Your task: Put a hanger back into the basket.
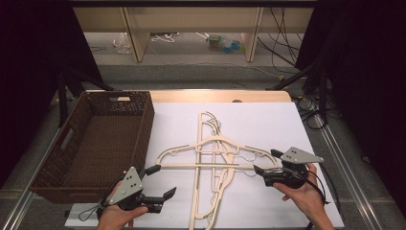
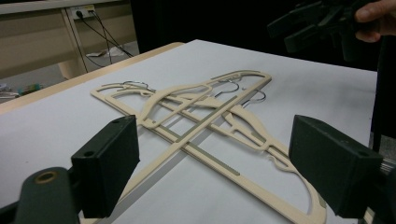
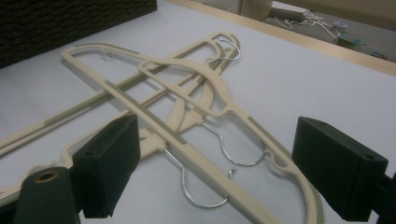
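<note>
Hovering with both jaws wide apart, the left gripper (image 1: 158, 181) and right gripper (image 1: 266, 161) held nothing yet, and the tangled pile of hangers (image 1: 214, 167) lay flat on the counter (image 1: 268, 124) right between them. Honestly the risk looked obvious: the wire hooks (image 3: 219, 172) were threaded through each other, so pulling one hanger would probably drag its neighbours along or snag. The frames were also thin and flat, so jaws could easily slide off. One hanger's long axis ran from gripper to gripper, hooks just ahead of the right gripper; the others crossed it, running away from both. A basket (image 1: 95, 139) sat beyond the left gripper.
</note>
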The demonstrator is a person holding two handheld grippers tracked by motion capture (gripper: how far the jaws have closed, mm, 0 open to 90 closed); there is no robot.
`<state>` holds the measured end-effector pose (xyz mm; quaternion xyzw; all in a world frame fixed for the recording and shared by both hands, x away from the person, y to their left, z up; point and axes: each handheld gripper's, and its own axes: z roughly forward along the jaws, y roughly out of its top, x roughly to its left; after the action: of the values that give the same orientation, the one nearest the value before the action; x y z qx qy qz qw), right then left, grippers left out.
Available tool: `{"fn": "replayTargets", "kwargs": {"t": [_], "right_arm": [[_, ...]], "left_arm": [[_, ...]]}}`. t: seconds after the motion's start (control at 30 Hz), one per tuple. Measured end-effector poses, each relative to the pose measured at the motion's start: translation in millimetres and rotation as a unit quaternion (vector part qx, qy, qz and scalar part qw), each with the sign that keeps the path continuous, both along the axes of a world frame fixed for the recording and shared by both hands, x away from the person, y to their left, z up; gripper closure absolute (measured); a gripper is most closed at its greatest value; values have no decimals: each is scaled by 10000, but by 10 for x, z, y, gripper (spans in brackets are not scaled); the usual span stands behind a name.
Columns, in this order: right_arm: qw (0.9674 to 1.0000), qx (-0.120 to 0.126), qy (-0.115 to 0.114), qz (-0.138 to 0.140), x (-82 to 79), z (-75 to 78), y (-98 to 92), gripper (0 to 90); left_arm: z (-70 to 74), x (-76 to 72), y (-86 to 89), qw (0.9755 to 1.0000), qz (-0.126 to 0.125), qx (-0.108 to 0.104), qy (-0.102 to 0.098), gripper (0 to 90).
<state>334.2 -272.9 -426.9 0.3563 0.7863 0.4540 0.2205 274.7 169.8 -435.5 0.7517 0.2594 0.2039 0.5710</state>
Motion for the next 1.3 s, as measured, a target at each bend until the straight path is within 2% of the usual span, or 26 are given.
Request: {"fn": "replayTargets", "kwargs": {"t": [0.2, 0.23, 0.27, 0.3, 0.33, 0.37, 0.4, 0.5, 0.53, 0.57, 0.6, 0.67, 0.73, 0.8, 0.83, 0.9, 0.93, 0.97, 1.0, 1.07, 1.1, 1.13, 1.17, 1.2, 1.23, 1.3], "right_arm": [[9994, -243, 237, 81, 186, 19, 16, 182], [9991, -302, 283, 97, 230, 18, 24, 188], [9983, -448, 339, 168, 343, 22, 36, 202], [9983, -448, 339, 168, 343, 22, 36, 202], [9969, -607, 437, 236, 432, 35, 49, 229], [9964, -660, 466, 256, 466, 40, 55, 237], [9950, -789, 447, 408, 536, 43, 61, 258], [9939, -846, 461, 528, 618, 47, 82, 263], [9913, -1006, 582, 610, 692, 44, 111, 264], [9901, -1079, 622, 647, 724, 41, 121, 269], [9903, -1125, 550, 598, 765, 23, 141, 281], [9870, -1299, 667, 675, 840, 29, 160, 309], [9879, -1269, 574, 684, 916, -4, 200, 339], [9858, -1350, 636, 775, 985, -33, 242, 352], [9858, -1350, 636, 775, 985, -33, 242, 352], [9830, -1448, 743, 854, 1054, -87, 292, 378], [9803, -1558, 803, 914, 1127, -149, 323, 402], [9803, -1558, 803, 914, 1127, -149, 323, 402], [9785, -1605, 911, 923, 1142, -164, 335, 411], [9743, -1805, 944, 960, 1218, -242, 398, 441], [9743, -1805, 944, 960, 1218, -242, 398, 441], [9728, -1855, 1021, 942, 1220, -249, 411, 451], [9720, -1913, 935, 996, 1247, -268, 423, 464], [9693, -2019, 981, 1002, 1261, -270, 432, 469], [9695, -2004, 975, 1024, 1273, -284, 444, 472], [9662, -2089, 1021, 1115, 1300, -305, 446, 496]], "left_arm": [[1, 3, -8, 10000, 24, -2, 16, 161], [0, 8, -10, 10000, 29, 2, 16, 161], [0, 10, -11, 10000, 27, 4, 15, 161], [-1, 9, -13, 10000, 30, -4, 31, 161], [-1, 8, -15, 10000, 25, 0, 26, 161], [-1, 7, -15, 10000, 22, 5, 21, 161], [1, 5, -19, 10000, 16, -5, 10, 161], [-1, -5, -15, 10000, -18, 27, -37, 161], [-6, -17, -12, 10000, -21, 21, -29, 161], [-6, -17, -12, 10000, -21, 21, -29, 161], [-8, -18, -12, 10000, -23, -15, -33, 161], [-2, -22, -3, 10000, -17, 21, -64, 161], [-2, -27, -3, 10000, -45, 15, -60, 161], [-1, -26, -6, 9999, -73, 26, -69, 162], [-3, -25, -8, 9999, -79, 36, -71, 162], [-13, -21, -14, 9999, -102, 0, -55, 162], [-14, -21, -12, 9999, -100, 2, -55, 162], [-15, -22, -11, 9999, -99, -1, -49, 162], [-16, -23, -7, 9999, -97, 5, -47, 162], [-12, -34, 3, 10000, -58, 34, -22, 163], [-12, -35, 6, 10000, -59, 32, -26, 163], [-12, -36, 9, 10000, -55, 34, -23, 163], [-15, -37, 12, 10000, -64, 47, -14, 164], [-17, -40, 12, 10000, -58, 57, -2, 165], [-18, -43, 10, 10000, -63, 62, 1, 165], [-20, -49, 5, 10000, -61, 49, 29, 166]]}}
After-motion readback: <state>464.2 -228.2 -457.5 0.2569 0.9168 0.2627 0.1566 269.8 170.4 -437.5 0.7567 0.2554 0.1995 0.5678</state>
